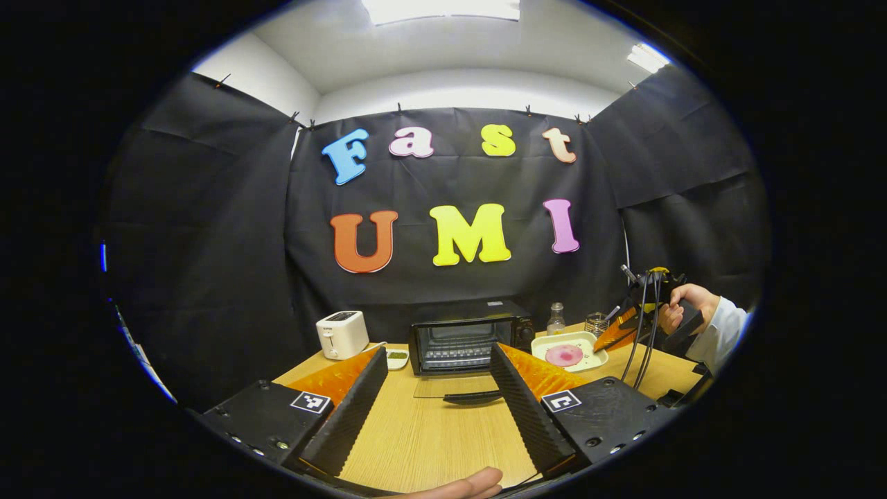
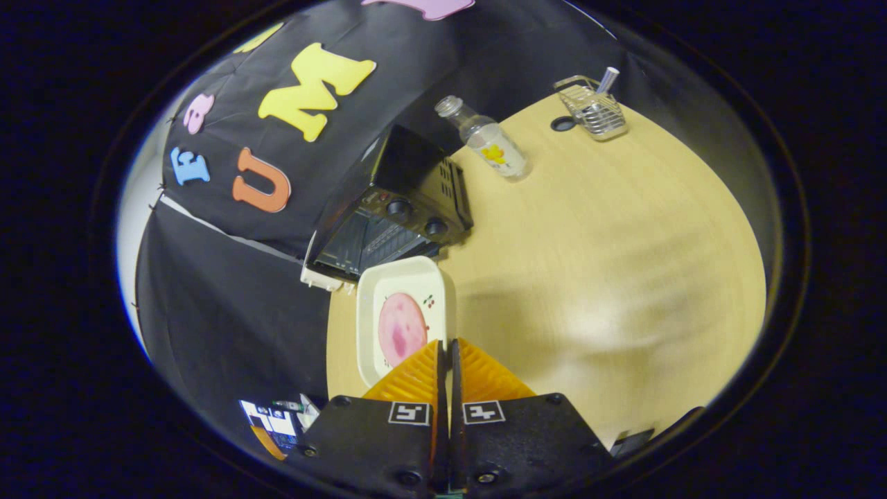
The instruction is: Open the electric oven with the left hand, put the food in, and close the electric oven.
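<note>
Left hand-held gripper [image 1: 438,360] spread wide above the wooden bench [image 1: 429,436], aimed at the electric oven [image 1: 470,337] standing near the back wall with its glass door dropped open and flat, black door handle [image 1: 471,397] nearest. White toaster [image 1: 341,334] to the oven's left. Just right of the oven, cream tray [image 1: 570,350] carrying round pink food [image 1: 564,355]. Right hand-held gripper [image 2: 446,346] pressed together on the tray's near rim, tray's far end next to the oven's front corner. Farther back on the bench, clear bottle [image 2: 483,138] and wire basket [image 2: 594,109], apart from each other
</note>
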Demonstrator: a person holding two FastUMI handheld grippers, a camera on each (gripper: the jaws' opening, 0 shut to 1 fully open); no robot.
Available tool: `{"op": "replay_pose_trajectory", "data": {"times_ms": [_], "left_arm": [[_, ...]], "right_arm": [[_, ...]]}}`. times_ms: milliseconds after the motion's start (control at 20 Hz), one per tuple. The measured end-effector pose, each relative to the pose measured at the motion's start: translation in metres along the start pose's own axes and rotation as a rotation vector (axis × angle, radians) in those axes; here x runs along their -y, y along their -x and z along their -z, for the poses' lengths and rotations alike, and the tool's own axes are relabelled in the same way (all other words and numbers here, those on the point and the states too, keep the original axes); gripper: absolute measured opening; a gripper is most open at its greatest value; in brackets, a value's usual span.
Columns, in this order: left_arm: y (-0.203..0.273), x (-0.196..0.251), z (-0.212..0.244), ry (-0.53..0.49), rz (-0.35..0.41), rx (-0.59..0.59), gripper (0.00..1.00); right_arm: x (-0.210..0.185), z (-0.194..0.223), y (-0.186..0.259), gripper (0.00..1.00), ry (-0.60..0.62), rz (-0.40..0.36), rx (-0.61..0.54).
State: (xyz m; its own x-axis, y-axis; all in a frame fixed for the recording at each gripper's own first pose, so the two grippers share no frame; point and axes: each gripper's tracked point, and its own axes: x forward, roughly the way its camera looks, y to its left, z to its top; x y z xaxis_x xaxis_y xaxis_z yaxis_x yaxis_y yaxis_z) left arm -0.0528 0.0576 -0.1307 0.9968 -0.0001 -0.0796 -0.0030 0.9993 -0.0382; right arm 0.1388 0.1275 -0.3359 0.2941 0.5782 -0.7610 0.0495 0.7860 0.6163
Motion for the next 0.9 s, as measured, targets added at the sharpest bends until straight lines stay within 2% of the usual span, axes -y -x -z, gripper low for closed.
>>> {"op": "replay_pose_trajectory", "data": {"times_ms": [250,500,900], "left_arm": [[-0.002,-0.032,0.015,0.039,-0.055,-0.029,0.95],[-0.002,-0.070,0.020,0.059,-0.131,-0.030,0.95],[0.004,-0.101,0.018,0.049,-0.168,0.013,0.95]], "right_arm": [[-0.048,0.010,-0.042,0.02,0.017,0.003,-0.030],[-0.084,0.014,-0.091,0.02,-0.008,0.033,0.009],[-0.119,-0.004,-0.163,0.04,-0.250,0.044,0.193]]}}
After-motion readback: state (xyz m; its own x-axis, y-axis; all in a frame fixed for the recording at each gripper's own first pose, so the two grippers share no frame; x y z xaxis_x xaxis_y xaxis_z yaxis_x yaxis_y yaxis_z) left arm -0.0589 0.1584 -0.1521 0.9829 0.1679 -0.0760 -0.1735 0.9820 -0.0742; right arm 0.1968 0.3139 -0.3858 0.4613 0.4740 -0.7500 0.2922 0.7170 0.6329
